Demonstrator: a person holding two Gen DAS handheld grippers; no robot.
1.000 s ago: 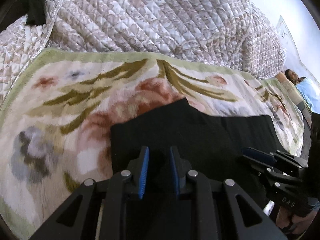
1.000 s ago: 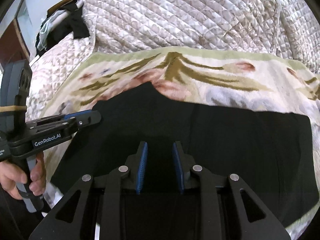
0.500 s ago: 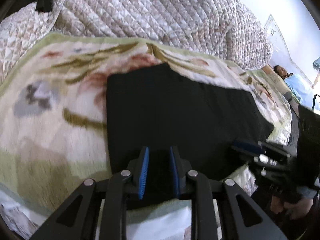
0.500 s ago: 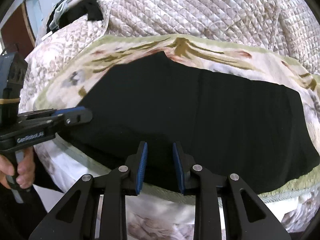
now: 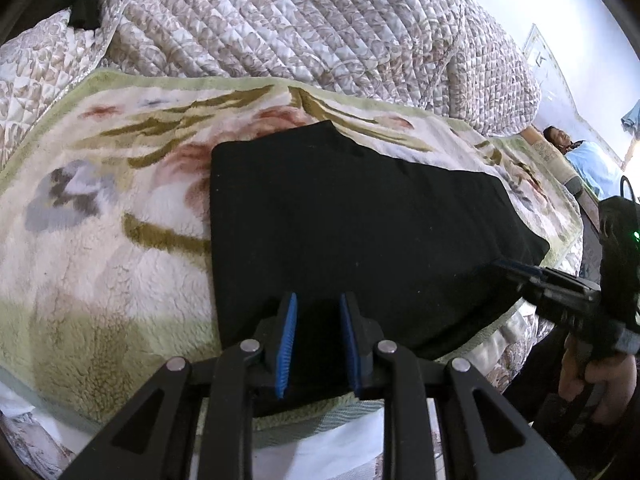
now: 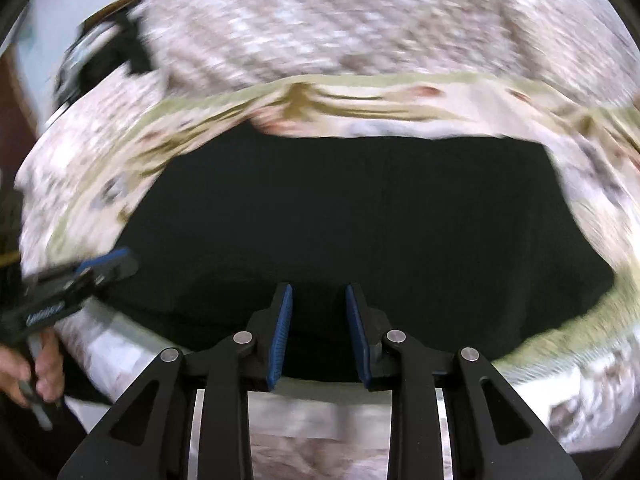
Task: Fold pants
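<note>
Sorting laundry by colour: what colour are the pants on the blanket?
Plain black pants, no visible pattern; shown best in the left wrist view.

Your left gripper (image 5: 316, 344) is matte black, with two angular linkage arms per side cut with triangular openings and pinned by round silver screws. Its fingers (image 5: 286, 344) carry ribbed blue pads. Your right gripper (image 6: 318, 334) has the same build. From the side, the left one shows white lettering, blurred; the right's body shows a small green light.
</note>
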